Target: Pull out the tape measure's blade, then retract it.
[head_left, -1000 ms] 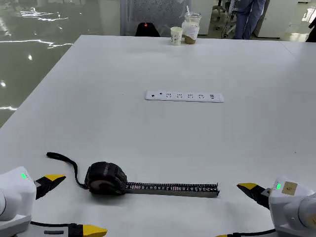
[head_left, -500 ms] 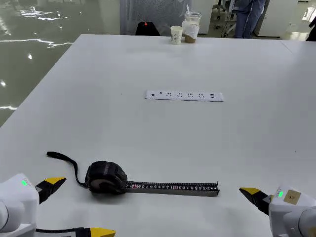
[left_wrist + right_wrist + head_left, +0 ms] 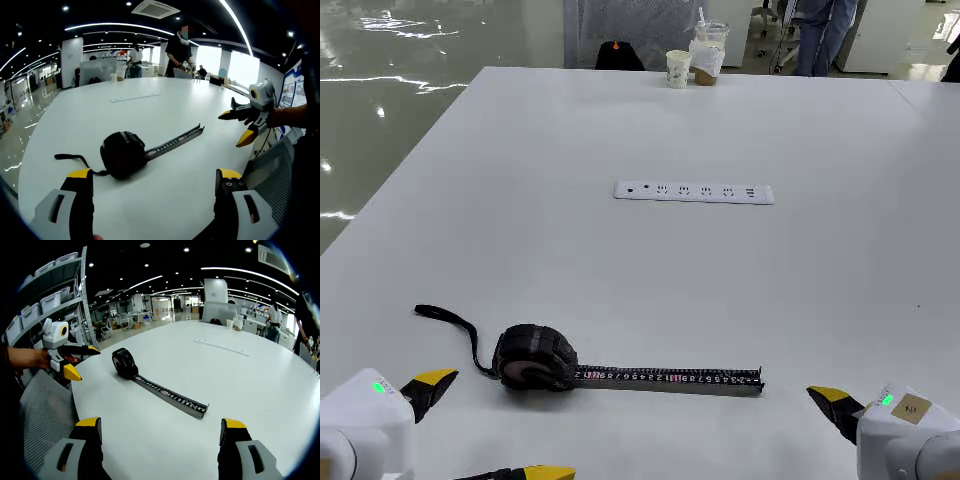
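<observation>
A black tape measure lies near the front of the white table, with its wrist strap trailing left. Its dark blade is pulled out to the right and lies flat, ending in the hook. My left gripper stands open just left of the case, and the case sits ahead of its jaws, untouched. My right gripper is open too, a little right of the blade's end. Both grippers hold nothing.
A white power strip lies across the middle of the table. A paper cup and a plastic cup stand at the far edge, with a black chair back and a person behind them.
Both grippers have drawn back toward me and sit lower in the head view. The tape measure and its pulled-out blade have not moved.
</observation>
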A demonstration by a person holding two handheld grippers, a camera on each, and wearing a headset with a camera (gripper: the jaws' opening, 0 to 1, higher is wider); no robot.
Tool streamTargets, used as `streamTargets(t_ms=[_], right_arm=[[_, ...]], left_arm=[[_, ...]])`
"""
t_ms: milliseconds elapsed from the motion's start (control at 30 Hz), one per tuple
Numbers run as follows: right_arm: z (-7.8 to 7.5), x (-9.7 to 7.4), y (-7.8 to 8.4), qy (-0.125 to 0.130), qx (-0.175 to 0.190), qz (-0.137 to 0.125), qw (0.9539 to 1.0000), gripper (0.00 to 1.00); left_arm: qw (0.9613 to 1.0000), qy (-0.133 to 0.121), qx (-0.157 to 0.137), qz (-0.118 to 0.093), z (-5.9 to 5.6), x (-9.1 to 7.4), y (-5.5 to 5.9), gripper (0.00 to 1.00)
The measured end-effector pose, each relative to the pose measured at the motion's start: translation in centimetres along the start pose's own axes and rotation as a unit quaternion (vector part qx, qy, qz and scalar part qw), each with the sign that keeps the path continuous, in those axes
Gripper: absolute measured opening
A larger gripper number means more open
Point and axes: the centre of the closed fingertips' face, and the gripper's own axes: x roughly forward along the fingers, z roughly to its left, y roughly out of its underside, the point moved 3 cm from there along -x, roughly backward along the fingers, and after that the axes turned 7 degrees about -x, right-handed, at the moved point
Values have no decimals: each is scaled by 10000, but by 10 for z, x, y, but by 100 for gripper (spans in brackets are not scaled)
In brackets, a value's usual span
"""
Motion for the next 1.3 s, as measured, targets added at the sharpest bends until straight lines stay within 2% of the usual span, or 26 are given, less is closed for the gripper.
streamTargets(t_ms=[300,433,600,800,1300], right_arm=[[6,-2,-7,132,73,-15,9999,99],[10,-3,-10,160,109,-8,9998,98],[12,-4,-15,220,167,-53,9996,98],[15,-4,-18,209,199,-54,9996,98],[15,-6,-18,208,238,-70,9995,98]], left_arm=[[9999,-117,15,1,-7,-1,-1,99],[9997,-241,-98,-45,-7,-1,-3,99],[9996,-257,-111,-4,-13,-2,-2,99],[9991,-343,-258,-17,-13,-1,-2,99],[9986,-402,-331,-45,-13,3,-3,99]])
